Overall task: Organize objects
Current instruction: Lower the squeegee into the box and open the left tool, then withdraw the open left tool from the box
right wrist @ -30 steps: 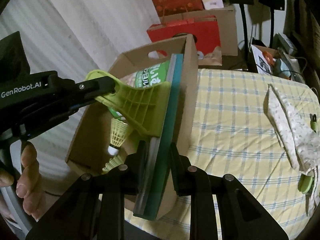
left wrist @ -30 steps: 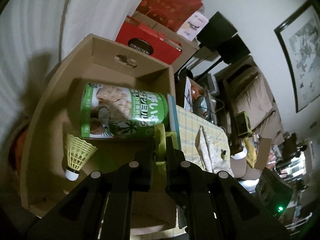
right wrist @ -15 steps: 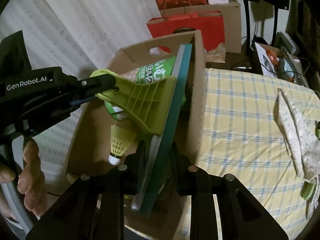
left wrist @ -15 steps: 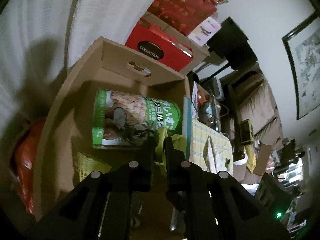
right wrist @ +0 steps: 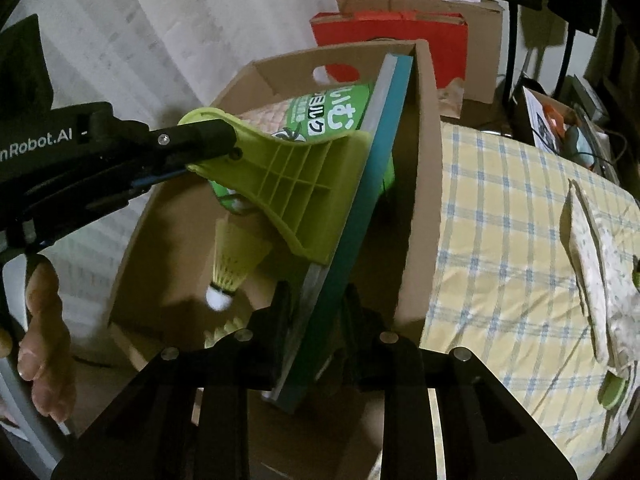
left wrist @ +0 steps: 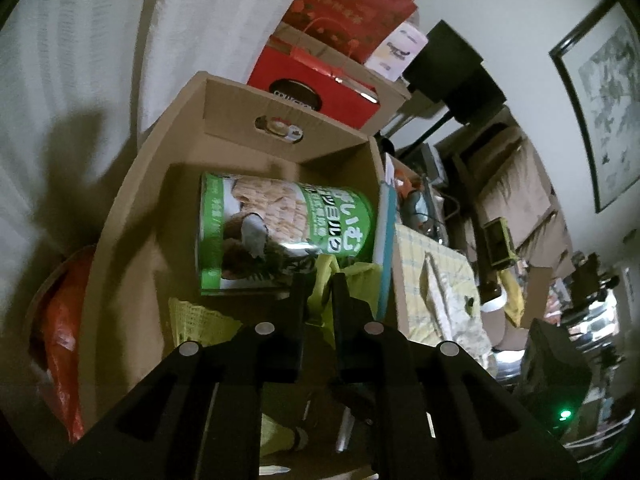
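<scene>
a lived-in home; sofa, framed picture, checked tablecloth, red gift bags

My left gripper is clamped on a lime-green plastic handle above the open cardboard box. Inside the box a green can lies on its side, with a teal board standing against the right wall and a yellow shuttlecock near the can.

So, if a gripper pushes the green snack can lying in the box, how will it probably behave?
The green can lies on its side in the cardboard box, so it would probably roll. It looks rigid, unlikely to dent. The shuttlecock beside it could get nudged.
</scene>
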`<state>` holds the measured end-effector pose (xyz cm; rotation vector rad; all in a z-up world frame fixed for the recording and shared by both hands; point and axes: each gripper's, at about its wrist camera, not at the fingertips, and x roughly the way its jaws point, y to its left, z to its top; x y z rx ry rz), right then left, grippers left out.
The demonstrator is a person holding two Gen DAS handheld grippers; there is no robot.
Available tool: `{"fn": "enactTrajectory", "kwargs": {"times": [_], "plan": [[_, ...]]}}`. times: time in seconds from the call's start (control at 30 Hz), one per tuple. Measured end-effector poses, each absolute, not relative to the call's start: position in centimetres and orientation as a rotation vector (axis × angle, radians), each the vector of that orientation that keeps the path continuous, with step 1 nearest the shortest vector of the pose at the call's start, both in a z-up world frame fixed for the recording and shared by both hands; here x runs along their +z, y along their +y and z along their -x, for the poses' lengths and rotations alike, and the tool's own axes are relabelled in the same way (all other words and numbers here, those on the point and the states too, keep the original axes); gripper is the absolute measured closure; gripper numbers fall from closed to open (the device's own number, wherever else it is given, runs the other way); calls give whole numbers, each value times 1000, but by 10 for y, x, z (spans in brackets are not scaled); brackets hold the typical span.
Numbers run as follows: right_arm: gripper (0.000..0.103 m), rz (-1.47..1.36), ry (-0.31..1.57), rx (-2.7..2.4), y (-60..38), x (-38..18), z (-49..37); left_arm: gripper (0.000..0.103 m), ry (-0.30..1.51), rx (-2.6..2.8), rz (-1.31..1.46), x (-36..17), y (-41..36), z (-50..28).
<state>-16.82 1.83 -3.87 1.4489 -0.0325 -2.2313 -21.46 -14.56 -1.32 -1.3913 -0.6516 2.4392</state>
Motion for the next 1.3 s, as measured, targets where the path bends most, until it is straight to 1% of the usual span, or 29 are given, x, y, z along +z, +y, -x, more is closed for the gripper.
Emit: {"fn": "enactTrajectory", "kwargs": {"times": [0.07,0.17,0.3,0.33,0.37,0.4,0.47,0.53,0.57,0.6,0.63,0.67,0.7,0.83,1.03,1.07,1.1,1.13,1.3], "plan": [[78,-1450,-31,-2226,21,-38,165,90,-653,2448,1397,-18,-146,211],[78,-1443,-85,-2213,29,-36,159,89,-661,2451,1405,-23,-148,205],[79,-1430,-119,-2204,35,-31,153,89,-636,2466,1415,-25,-151,199],[77,-1421,-116,-2213,36,-29,152,89,-628,2455,1431,-27,-150,199],[70,-1418,-107,-2226,35,-27,151,89,-619,2446,1442,-29,-149,200],[68,-1412,-102,-2234,35,-24,151,89,-615,2437,1452,-30,-148,201],[67,-1402,-96,-2245,36,-21,152,89,-637,2411,1440,-30,-148,202],[67,-1391,-96,-2254,38,-18,152,86,-629,2406,1438,-28,-146,203],[67,-1388,-99,-2258,39,-17,151,79,-621,2409,1434,-26,-145,203],[67,-1383,-100,-2261,40,-16,151,70,-620,2412,1424,-23,-145,203],[67,-1378,-96,-2266,40,-15,151,65,-631,2411,1408,-20,-146,202],[67,-1370,-87,-2276,41,-12,151,58,-646,2413,1392,-17,-148,202],[67,-1364,-83,-2285,41,-11,151,56,-661,2422,1377,-13,-151,201],[67,-1349,-97,-2298,45,-7,153,55,-651,2464,1379,-6,-160,204],[67,-1322,-100,-2310,48,-3,151,58,-643,2431,1444,-21,-167,217],[67,-1321,-102,-2310,48,-3,151,61,-633,2427,1454,-24,-165,219],[67,-1320,-103,-2308,48,-3,152,67,-612,2421,1475,-30,-162,224],[67,-1319,-107,-2306,48,-3,151,70,-596,2417,1496,-34,-159,227],[67,-1317,-109,-2301,50,-4,150,72,-558,2432,1578,-54,-154,252]]}}
